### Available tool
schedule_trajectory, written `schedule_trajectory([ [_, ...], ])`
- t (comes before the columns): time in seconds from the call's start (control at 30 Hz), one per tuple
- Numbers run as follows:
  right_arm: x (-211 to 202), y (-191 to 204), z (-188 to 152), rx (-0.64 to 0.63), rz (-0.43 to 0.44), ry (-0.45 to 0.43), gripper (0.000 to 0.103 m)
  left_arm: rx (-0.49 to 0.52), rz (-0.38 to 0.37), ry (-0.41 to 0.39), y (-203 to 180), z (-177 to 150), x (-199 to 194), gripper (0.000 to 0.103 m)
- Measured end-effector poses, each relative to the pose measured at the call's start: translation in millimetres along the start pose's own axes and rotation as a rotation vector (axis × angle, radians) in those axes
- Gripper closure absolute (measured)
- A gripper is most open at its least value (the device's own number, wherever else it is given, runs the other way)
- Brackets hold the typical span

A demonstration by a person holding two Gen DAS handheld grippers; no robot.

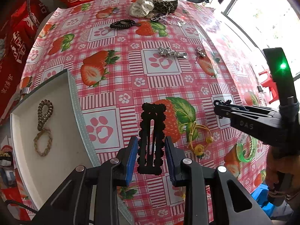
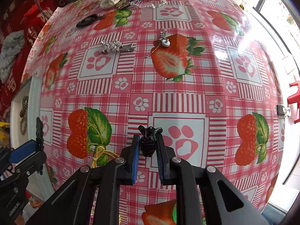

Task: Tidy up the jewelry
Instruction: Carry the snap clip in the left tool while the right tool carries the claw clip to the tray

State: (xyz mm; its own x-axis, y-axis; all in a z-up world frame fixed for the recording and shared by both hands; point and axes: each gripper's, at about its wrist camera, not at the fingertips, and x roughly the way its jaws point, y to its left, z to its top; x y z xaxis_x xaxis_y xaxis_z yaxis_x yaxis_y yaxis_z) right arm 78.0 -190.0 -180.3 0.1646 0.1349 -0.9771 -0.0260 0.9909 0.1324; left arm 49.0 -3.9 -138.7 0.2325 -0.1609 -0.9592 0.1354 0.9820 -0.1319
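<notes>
My left gripper point(image 1: 151, 146) is shut on a black scalloped snap hair clip point(image 1: 152, 131), held above the tablecloth just right of the white open box point(image 1: 75, 131). A brown coil hair tie point(image 1: 43, 127) lies in the box. My right gripper point(image 2: 148, 146) is shut on a small black claw clip point(image 2: 149, 142) above the table; it also shows in the left wrist view point(image 1: 223, 106). The left gripper with its clip shows at the left edge of the right wrist view point(image 2: 38, 138).
On the strawberry tablecloth point(image 1: 131, 86) lie a yellow elastic with charms point(image 1: 198, 140), a green bracelet point(image 1: 243, 150), a silver barrette point(image 1: 171, 52), a silver pendant point(image 2: 165, 42), a black coil tie point(image 1: 121, 24), scrunchies point(image 1: 150, 4) and a chain point(image 1: 168, 19).
</notes>
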Motion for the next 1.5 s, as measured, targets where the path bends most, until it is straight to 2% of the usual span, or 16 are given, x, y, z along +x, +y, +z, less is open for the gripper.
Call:
schedule_trajectory([
  [0.2, -24.9, 8.7, 6.9, -0.02, 0.047, -0.03, 0.085, -0.049, 0.016, -0.027, 17.8, -5.5, -13.7, 0.067],
  [0.33, -39.7, 30.8, 14.9, -0.057, 0.098, -0.052, 0.085, -0.091, 0.041, -0.04, 39.3, -14.3, -24.3, 0.067],
  [0.7, -43.3, 134.5, 27.7, -0.216, 0.248, -0.041, 0.085, -0.263, 0.155, -0.078, 131.8, -39.2, -45.8, 0.067],
  [0.93, -30.1, 208.6, 31.5, -0.326, 0.32, -0.017, 0.085, -0.351, 0.206, -0.101, 190.5, -37.1, -42.9, 0.067],
  [1.17, -3.6, 257.1, 31.8, -0.409, 0.322, 0.031, 0.085, -0.39, 0.219, -0.097, 223.6, -21.6, -20.4, 0.067],
  [1.5, 29.6, 270.8, 35.7, -0.418, 0.281, 0.084, 0.085, -0.381, 0.235, -0.069, 234.8, -12.8, 4.6, 0.067],
])
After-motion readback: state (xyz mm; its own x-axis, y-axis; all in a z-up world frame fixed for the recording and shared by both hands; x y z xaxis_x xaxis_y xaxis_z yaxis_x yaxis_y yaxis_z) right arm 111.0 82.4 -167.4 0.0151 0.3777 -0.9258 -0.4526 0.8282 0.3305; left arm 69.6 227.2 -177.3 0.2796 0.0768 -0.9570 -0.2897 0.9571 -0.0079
